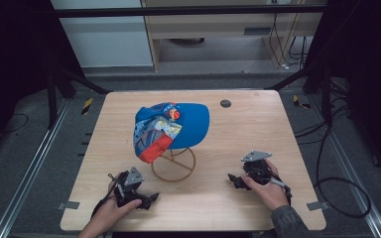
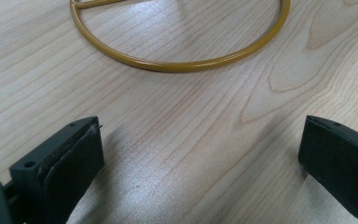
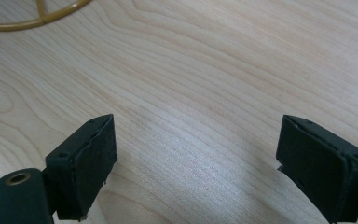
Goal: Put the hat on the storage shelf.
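A blue baseball cap with a colourful patterned front (image 1: 171,128) sits on a round gold wire stand (image 1: 173,166) near the middle of the light wooden table (image 1: 248,134). The left gripper (image 1: 151,198) rests just in front of the stand, jaws spread and empty. The right gripper (image 1: 234,179) lies to the stand's right, jaws likewise spread.

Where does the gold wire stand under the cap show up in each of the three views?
High view: the gold wire stand sits at table centre, its ring base in front of and below the blue cap.
Left gripper view: its ring curves across the top, beyond the open jaws.
Right gripper view: an arc of the ring sits in the top left corner.
Shared landmark: the pale wood table.
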A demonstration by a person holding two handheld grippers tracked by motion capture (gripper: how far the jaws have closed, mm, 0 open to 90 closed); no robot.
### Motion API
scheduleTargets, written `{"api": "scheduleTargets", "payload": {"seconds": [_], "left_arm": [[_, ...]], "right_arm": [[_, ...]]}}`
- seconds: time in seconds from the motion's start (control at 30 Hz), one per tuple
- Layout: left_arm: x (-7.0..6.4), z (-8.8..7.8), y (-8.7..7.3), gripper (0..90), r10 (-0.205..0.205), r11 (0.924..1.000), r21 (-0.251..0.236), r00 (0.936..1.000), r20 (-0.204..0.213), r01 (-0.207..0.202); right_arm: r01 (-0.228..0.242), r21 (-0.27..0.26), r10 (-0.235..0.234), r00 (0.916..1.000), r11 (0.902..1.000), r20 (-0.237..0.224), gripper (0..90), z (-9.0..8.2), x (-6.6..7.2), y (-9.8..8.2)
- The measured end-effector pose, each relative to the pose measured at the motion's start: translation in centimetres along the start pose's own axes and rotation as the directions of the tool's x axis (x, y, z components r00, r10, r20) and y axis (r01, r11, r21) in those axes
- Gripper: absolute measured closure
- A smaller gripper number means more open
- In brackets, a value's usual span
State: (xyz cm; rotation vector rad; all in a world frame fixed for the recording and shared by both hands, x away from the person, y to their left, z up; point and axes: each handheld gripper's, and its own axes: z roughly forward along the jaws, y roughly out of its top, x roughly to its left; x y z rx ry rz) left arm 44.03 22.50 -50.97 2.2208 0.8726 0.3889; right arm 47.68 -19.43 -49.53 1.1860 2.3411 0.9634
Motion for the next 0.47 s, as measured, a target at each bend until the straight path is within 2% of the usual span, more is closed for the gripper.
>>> {"api": "scheduleTargets", "payload": {"seconds": [0.13, 0.27, 0.4, 0.47], "left_arm": [[0.0, 0.0, 0.0, 0.0, 0.0, 1.0, 0.0, 1.0, 0.0, 0.0], [0.0, 0.0, 0.0, 0.0, 0.0, 1.0, 0.0, 1.0, 0.0, 0.0], [0.0, 0.0, 0.0, 0.0, 0.0, 1.0, 0.0, 1.0, 0.0, 0.0], [0.0, 0.0, 0.0, 0.0, 0.0, 1.0, 0.0, 1.0, 0.0, 0.0]], "right_arm": [[-0.019, 0.021, 0.019, 0.9998, 0.9996, 0.004, 10.8, 0.7, 0.1, -0.5], [-0.018, 0.007, 0.018, 0.9996, 0.9998, 0.023, 10.0, 0.9, 0.4, -0.7], [-0.026, -0.045, 0.028, 0.9988, 0.9986, 0.041, 7.8, 1.1, 0.8, -1.2], [-0.028, -0.044, 0.03, 0.9987, 0.9986, 0.041, 7.8, 1.1, 0.8, -1.2]]}}
